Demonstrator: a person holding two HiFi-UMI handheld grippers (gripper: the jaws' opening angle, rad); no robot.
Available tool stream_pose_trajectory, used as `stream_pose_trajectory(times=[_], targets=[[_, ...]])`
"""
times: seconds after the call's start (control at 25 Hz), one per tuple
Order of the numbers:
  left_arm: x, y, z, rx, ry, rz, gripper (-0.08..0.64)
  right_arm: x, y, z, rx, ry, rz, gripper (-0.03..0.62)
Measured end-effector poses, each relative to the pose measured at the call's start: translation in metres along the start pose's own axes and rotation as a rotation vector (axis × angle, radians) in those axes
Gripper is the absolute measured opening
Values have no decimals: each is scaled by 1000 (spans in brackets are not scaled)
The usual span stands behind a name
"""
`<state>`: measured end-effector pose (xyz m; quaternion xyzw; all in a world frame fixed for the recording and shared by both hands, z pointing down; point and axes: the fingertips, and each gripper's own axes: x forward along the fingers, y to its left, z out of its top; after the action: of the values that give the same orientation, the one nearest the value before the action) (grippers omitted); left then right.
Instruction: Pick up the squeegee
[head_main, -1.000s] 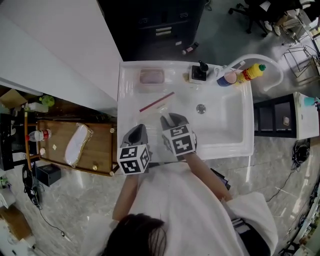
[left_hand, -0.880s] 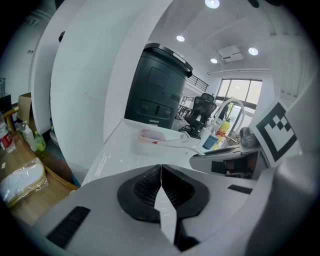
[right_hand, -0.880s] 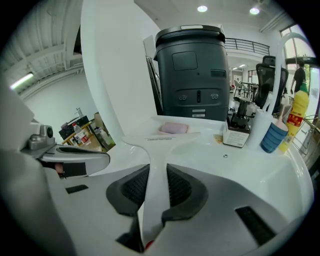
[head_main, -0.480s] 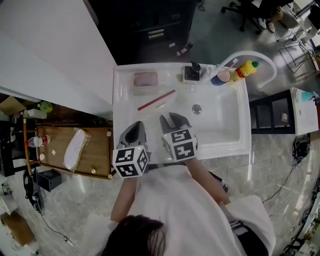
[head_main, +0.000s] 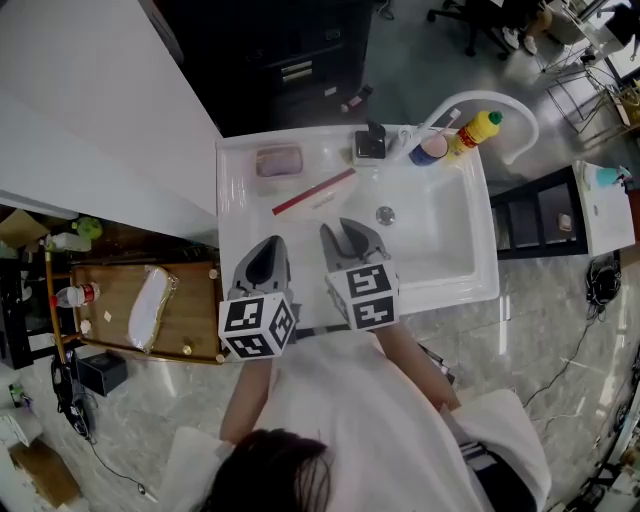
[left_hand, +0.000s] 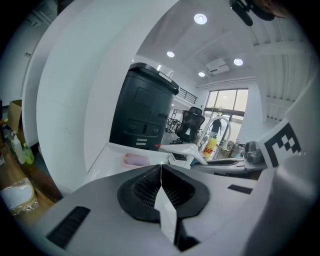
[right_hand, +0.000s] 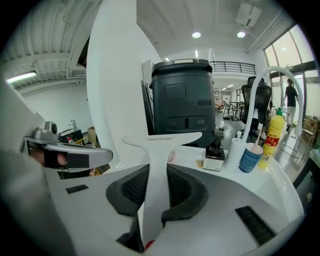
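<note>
Right hand-held gripper (right_hand: 157, 192) clamped on the white handle of the squeegee (right_hand: 159, 160), which is held up over the left side of the white sink (head_main: 450, 262), blade end pointing away from the person; left hand-held gripper (left_hand: 161, 186) just beside it, jaws together, holding nothing.

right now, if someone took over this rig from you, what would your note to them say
Right gripper: shut on the squeegee, clamping its handle, blade end pointing away from the person.
Left gripper: shut, nothing in it, level with the right one at its side.
Squeegee: held over the flat left part of the white sink, apparently clear of the surface.
Done: the pickup looks complete.
Left: probably only holding the grip steady; nothing in view shows where it should go next.
</note>
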<state>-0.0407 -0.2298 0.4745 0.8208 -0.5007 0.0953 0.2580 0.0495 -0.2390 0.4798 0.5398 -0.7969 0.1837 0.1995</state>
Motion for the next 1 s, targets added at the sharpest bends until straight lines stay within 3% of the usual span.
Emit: stream_pose_trajectory(times=[0.48, 1.0], targets=[[5, -34, 34, 56, -61, -75, 25, -31, -21, 34, -17, -124, -88, 84], [4, -59, 43, 82, -110, -114, 25, -66, -33, 61, -70, -288, -192, 84]])
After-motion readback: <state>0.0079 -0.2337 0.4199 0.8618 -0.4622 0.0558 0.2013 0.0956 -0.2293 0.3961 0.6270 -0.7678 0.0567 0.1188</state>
